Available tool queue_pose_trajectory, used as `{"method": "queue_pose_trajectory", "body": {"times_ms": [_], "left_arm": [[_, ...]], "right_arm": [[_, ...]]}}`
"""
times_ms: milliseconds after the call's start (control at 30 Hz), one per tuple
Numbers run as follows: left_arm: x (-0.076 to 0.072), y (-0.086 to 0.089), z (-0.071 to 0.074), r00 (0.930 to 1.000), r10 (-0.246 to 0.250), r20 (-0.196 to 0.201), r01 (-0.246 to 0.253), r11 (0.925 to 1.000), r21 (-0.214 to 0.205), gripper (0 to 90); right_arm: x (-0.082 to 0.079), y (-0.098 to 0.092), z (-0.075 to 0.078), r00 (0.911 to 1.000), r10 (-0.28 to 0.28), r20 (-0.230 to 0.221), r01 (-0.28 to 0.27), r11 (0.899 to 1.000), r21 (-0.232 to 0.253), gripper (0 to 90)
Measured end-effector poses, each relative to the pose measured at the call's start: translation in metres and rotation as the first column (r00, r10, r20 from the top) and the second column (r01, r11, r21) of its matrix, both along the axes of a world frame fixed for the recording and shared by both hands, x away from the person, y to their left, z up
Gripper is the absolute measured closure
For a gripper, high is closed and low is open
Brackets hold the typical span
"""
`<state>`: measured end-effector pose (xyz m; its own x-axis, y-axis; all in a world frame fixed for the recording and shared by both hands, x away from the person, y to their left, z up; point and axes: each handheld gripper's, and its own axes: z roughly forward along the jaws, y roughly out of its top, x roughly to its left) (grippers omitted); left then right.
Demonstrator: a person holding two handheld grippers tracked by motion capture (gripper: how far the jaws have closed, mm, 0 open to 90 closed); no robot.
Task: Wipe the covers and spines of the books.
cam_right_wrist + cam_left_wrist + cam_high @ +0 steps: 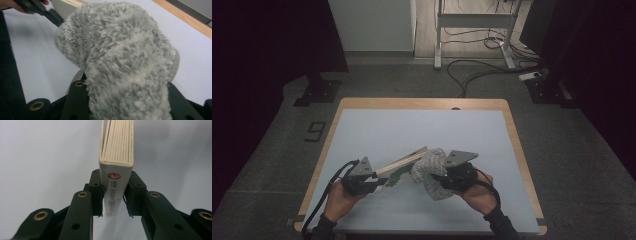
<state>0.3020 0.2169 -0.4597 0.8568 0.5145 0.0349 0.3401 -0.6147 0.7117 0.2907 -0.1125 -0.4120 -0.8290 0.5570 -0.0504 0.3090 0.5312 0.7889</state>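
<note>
So the left gripper (379,178) has its jaws clamped tight on the spine end of a book (117,157), and that book is the thing everything hinges on here. In the high view the book (404,161) sits over the near middle of the tabletop (377,130), held up off it, with its long axis running from the near left up toward the far right, away from the left hand (341,197). The page edges face up and a bit of green cover shows underneath.

The right gripper (439,176) has its jaws closed on a fluffy grey cloth (125,62), which bunches up and hides most of the jaws in the right gripper view. In the high view the cloth (430,170) hangs just right of the book's far end, very close or maybe touching, I can't tell which.

My guess: it's a wipe-down, so the cloth has to travel left along the book's long axis, toward the left jaws. The right hand (479,192) is the one that does the moving while the left just keeps the book steady.
</note>
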Motion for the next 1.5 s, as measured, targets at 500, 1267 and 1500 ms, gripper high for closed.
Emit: {"method": "queue_pose_trajectory", "body": {"times_ms": [500, 1267, 1500], "left_arm": [[0.000, -0.002, -0.001, 1.0000, -0.009, 0.000, 0.009, 0.9999, 0.009, 70.3], [0.000, -0.002, -0.002, 0.9999, -0.012, 0.005, 0.012, 0.9998, 0.015, 70.4], [0.000, -0.002, -0.002, 0.9999, -0.012, 0.004, 0.012, 0.9998, 0.016, 70.4]], "right_arm": [[0.001, 0.072, -0.013, 0.9895, 0.144, -0.014, -0.144, 0.990, -0.011, 61.7], [0.000, 0.088, -0.092, 0.9902, 0.130, -0.051, -0.133, 0.989, -0.061, 54.2], [0.001, 0.086, -0.093, 0.9886, 0.122, -0.088, -0.128, 0.990, -0.061, 30.8]]}}
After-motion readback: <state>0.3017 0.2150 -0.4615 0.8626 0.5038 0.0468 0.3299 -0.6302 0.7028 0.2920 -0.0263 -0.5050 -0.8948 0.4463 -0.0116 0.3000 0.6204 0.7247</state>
